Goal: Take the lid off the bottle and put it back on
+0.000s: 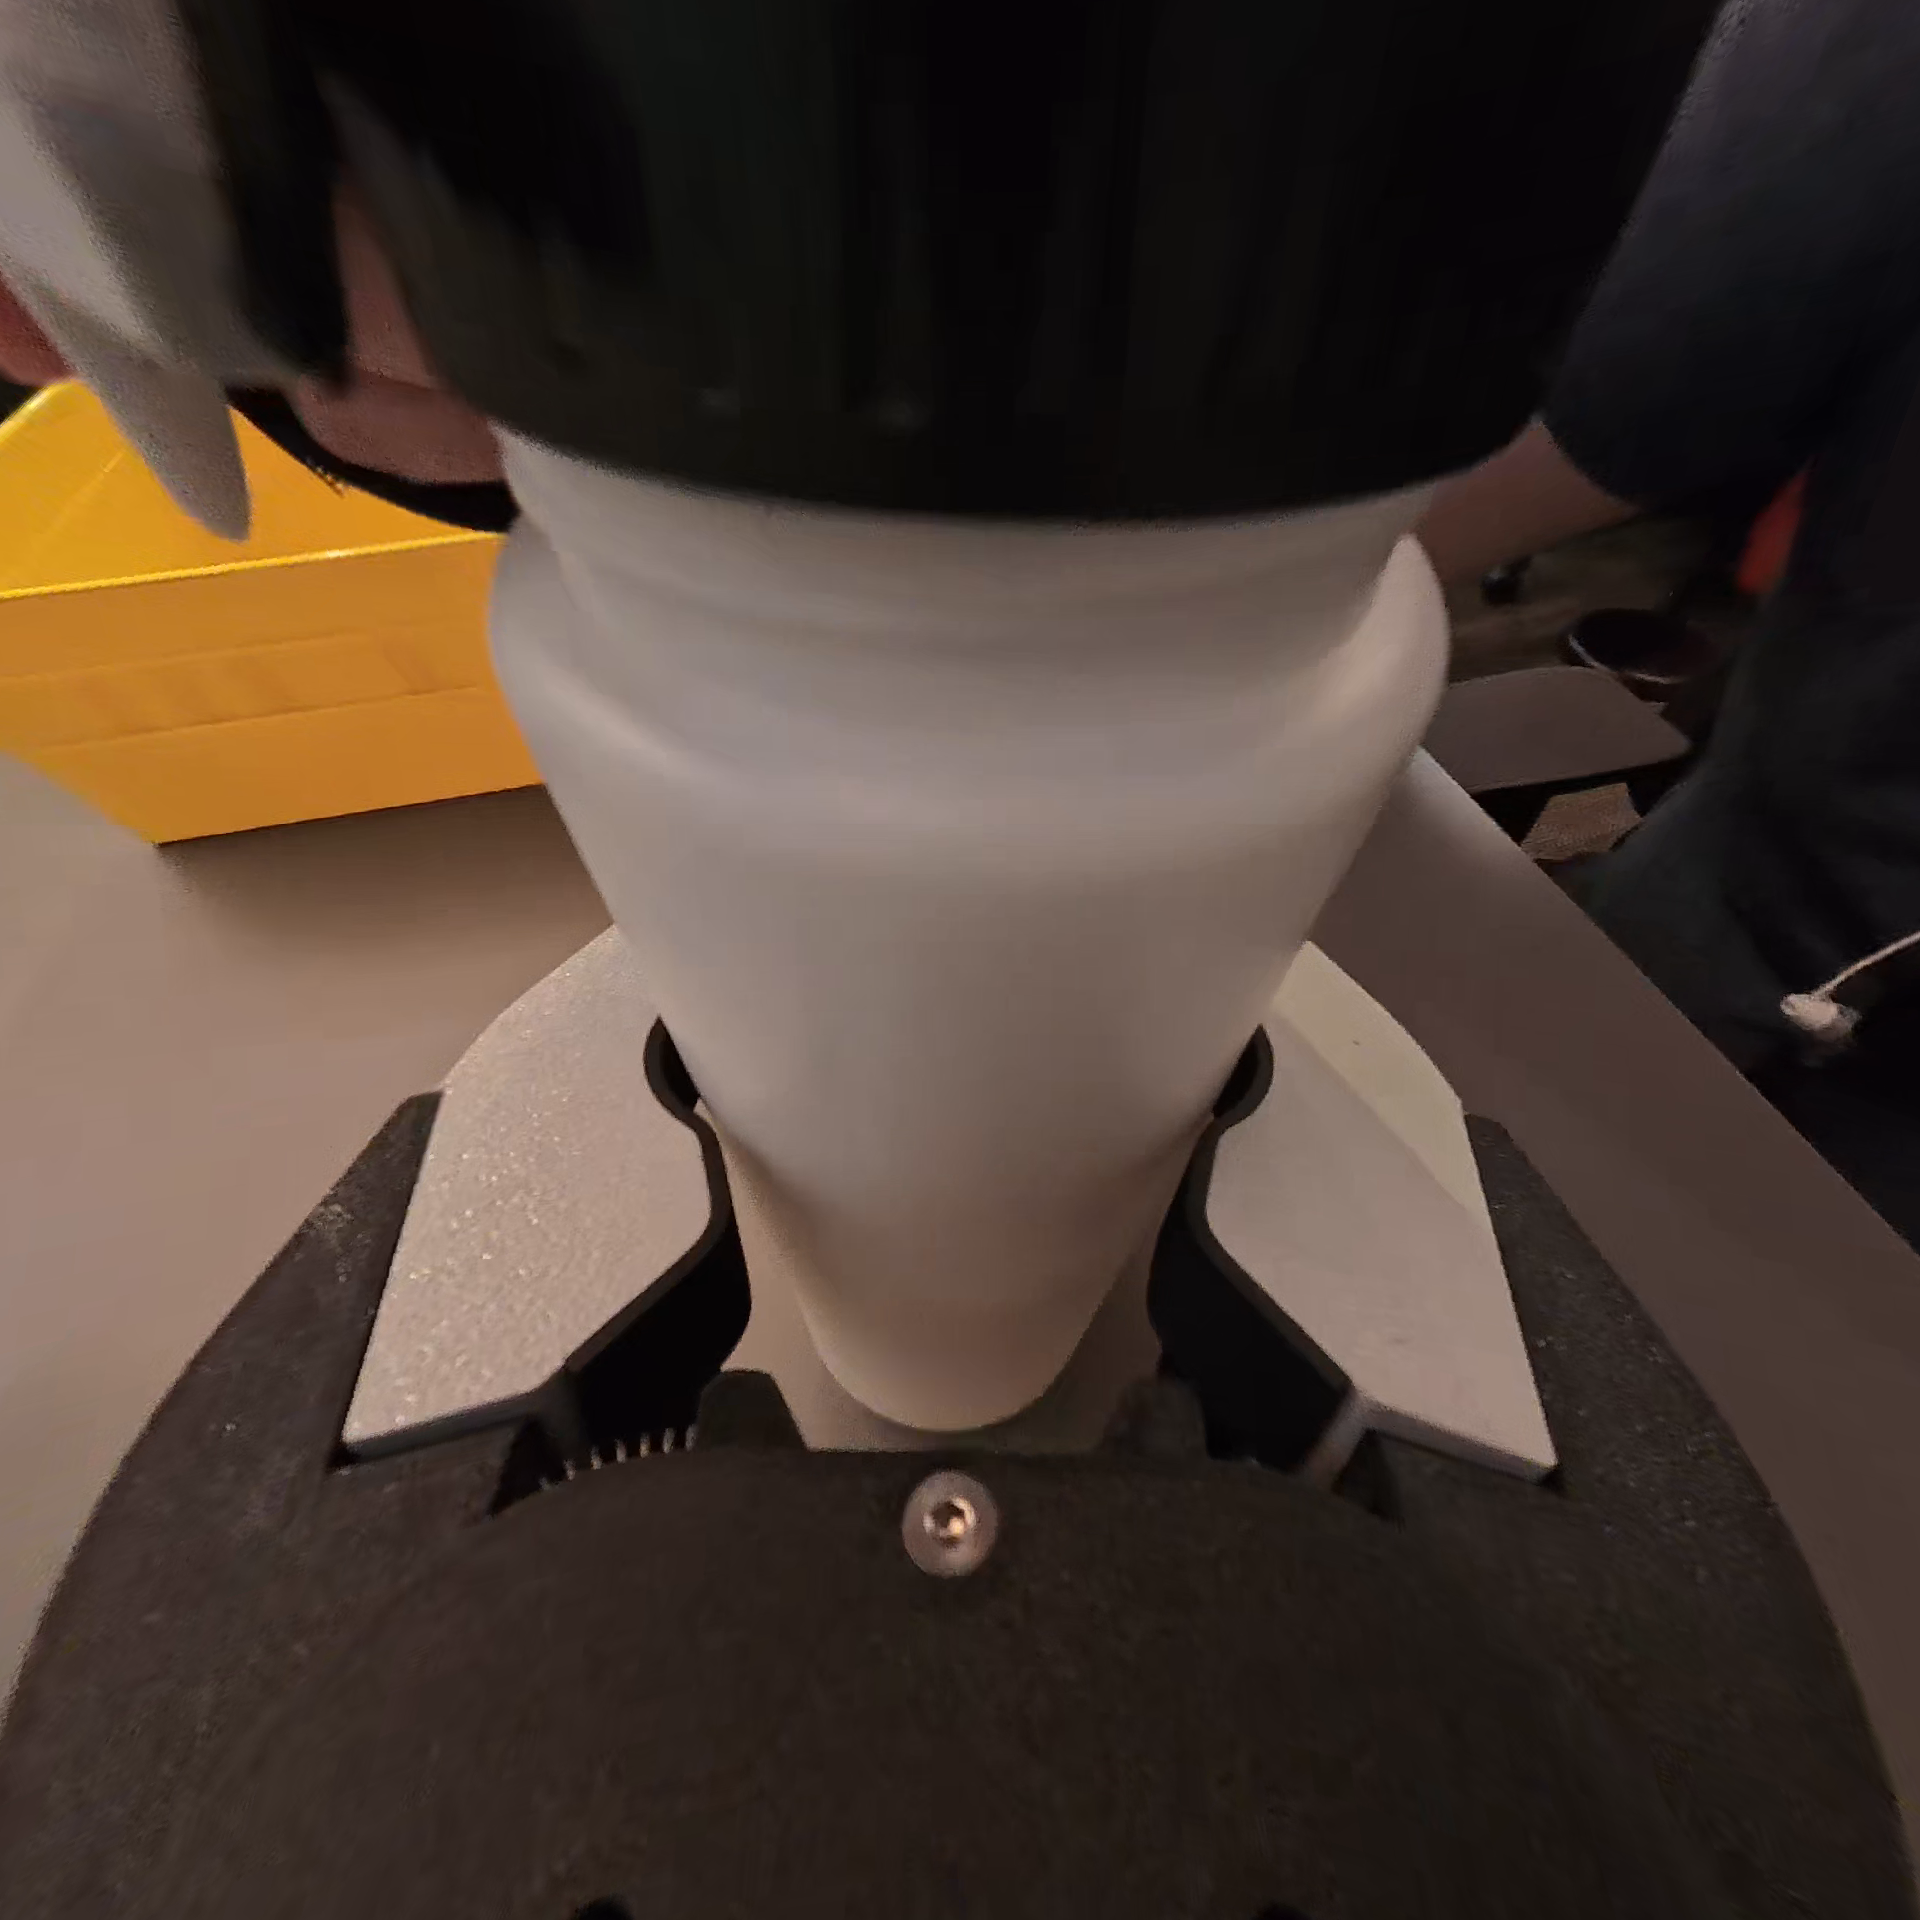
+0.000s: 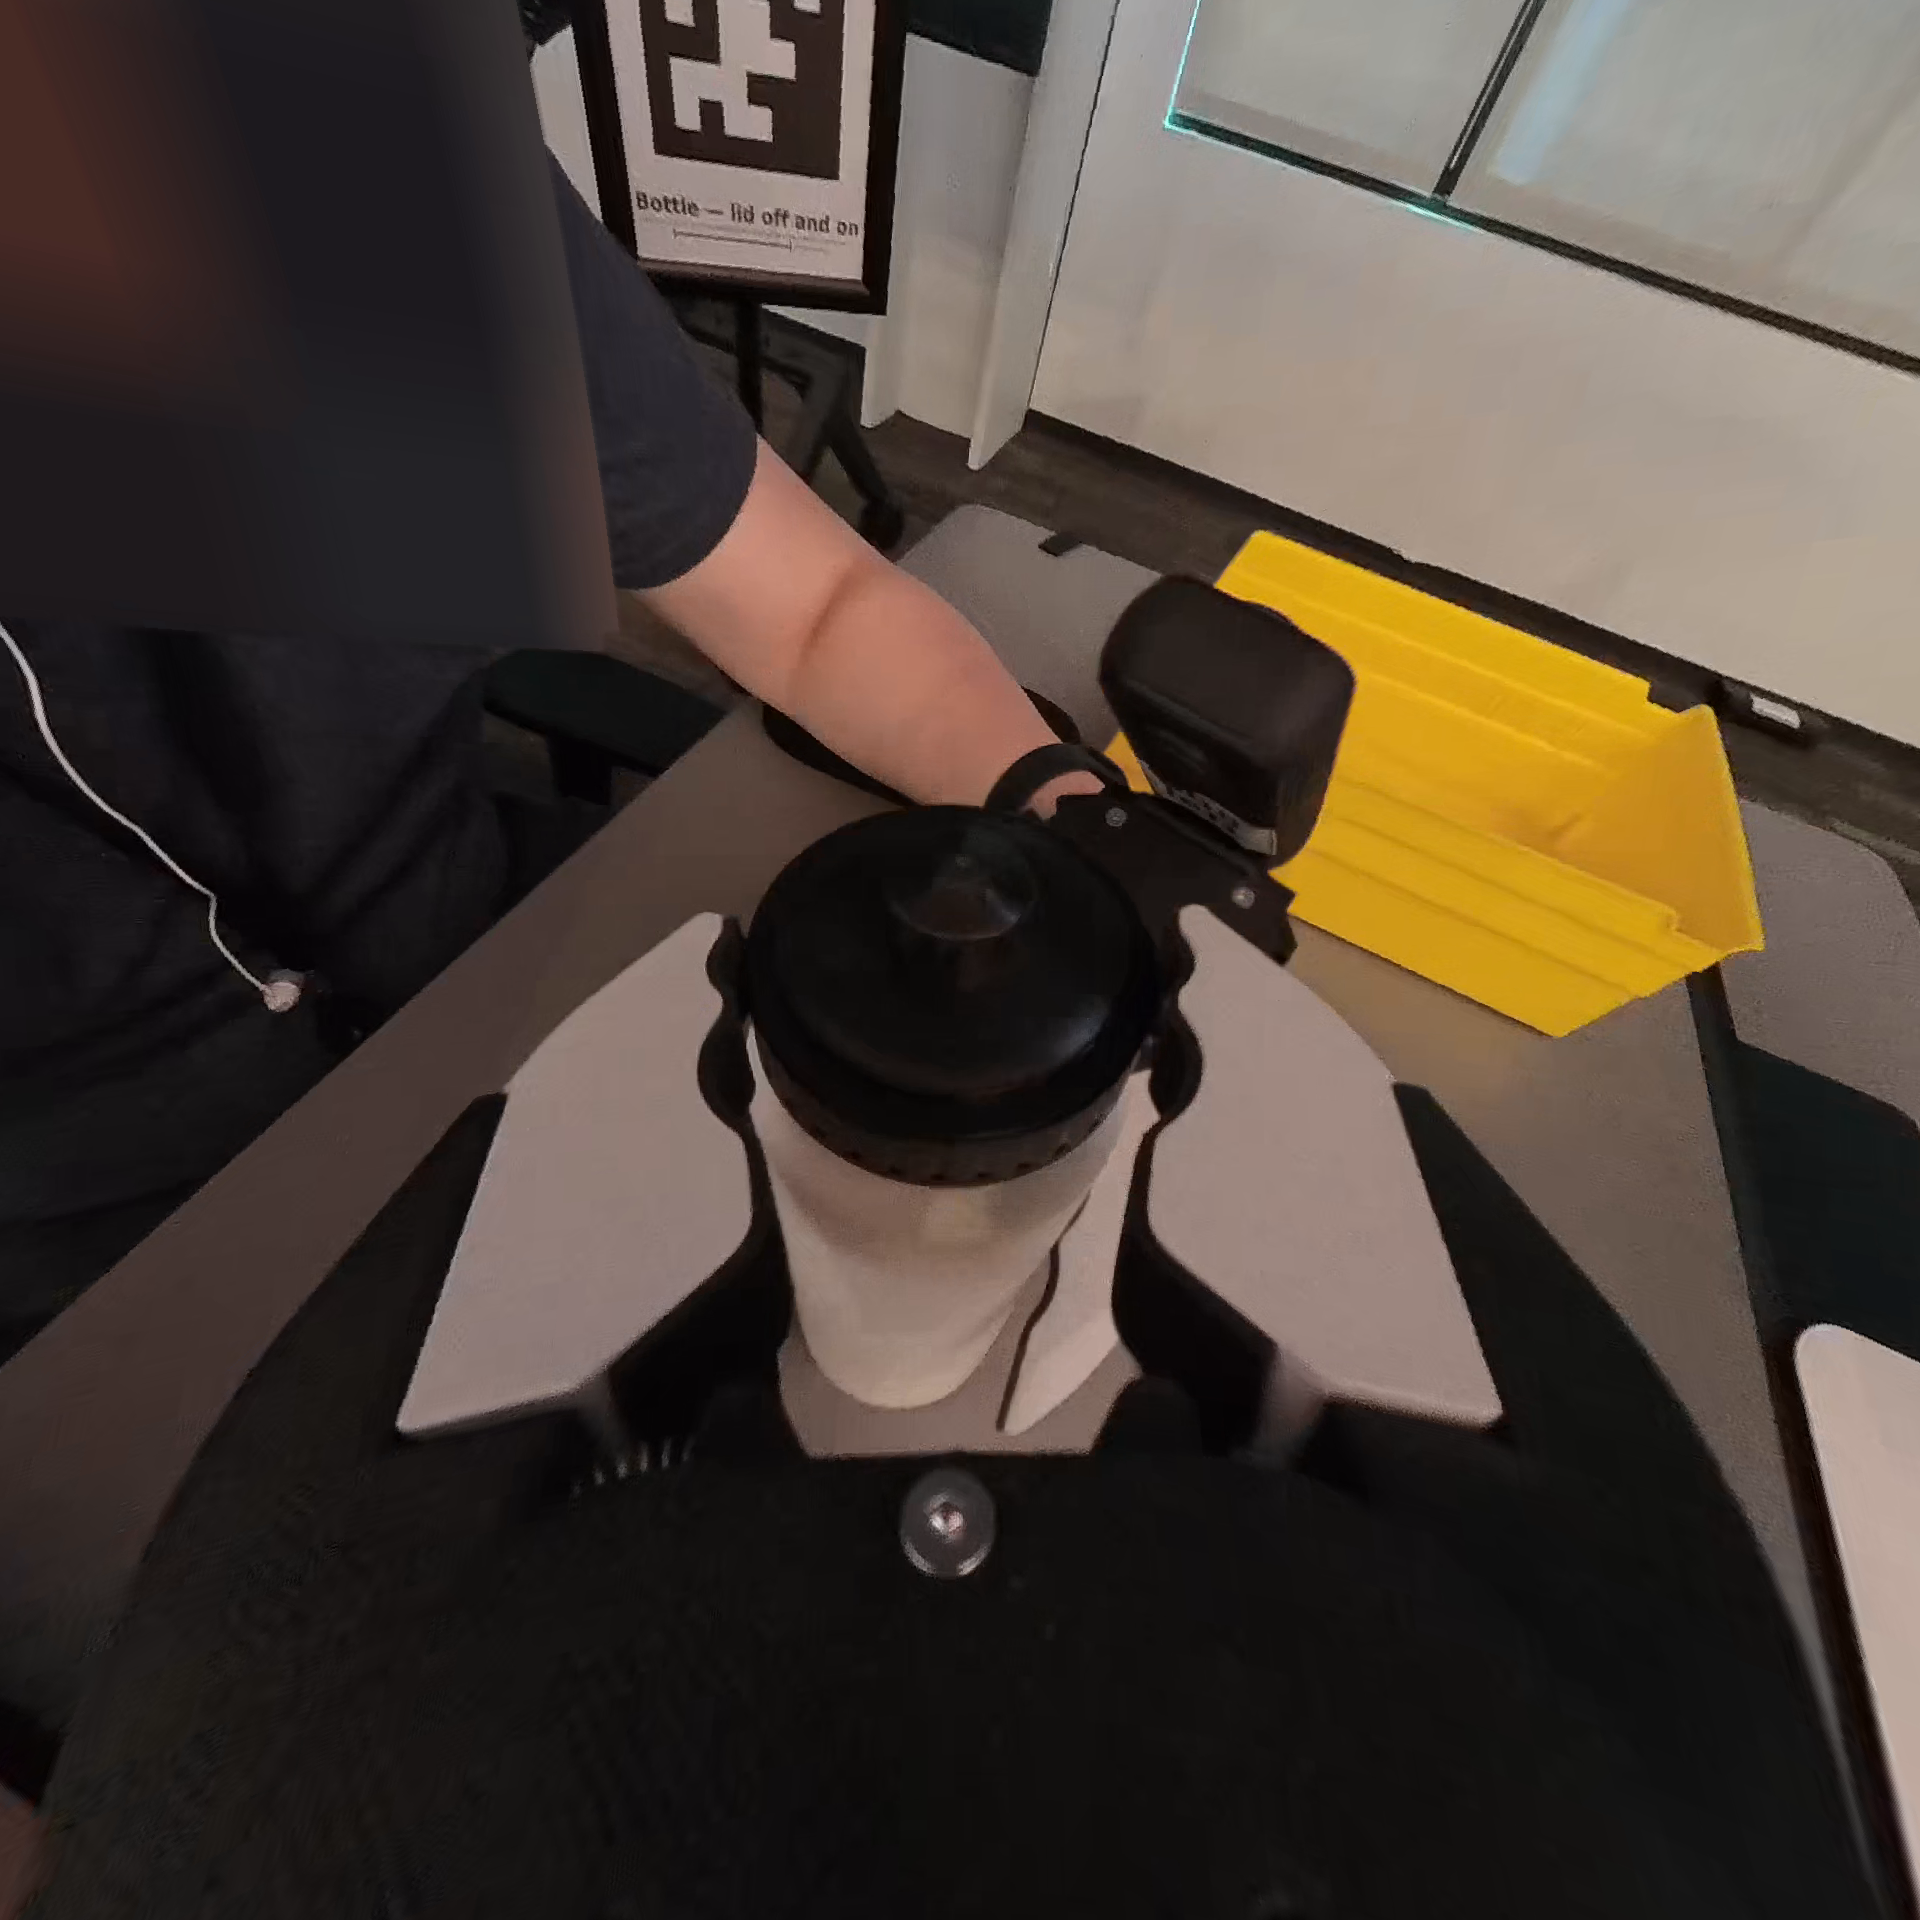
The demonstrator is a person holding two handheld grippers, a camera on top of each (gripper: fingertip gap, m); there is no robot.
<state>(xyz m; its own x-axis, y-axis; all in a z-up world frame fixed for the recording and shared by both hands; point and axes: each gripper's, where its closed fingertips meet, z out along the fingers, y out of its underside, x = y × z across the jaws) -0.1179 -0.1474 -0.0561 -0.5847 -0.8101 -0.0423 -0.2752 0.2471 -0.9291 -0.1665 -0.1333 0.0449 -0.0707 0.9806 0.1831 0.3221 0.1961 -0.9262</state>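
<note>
Left claw (image 1: pixel 956 1060) grips my translucent white plastic bottle (image 1: pixel 966 935), right claw (image 2: pixel 951 997) clamps its ribbed black round lid (image 2: pixel 940 1008), over grey tabletop (image 1: pixel 260 1018).

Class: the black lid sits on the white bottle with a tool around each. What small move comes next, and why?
Probably twist the right tool to loosen the black lid: it sits fully on the white bottle, whose body the left tool clamps steady.

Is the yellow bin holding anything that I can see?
No, the right wrist view shows the yellow bin with a bare interior, beside the bottle.
</note>
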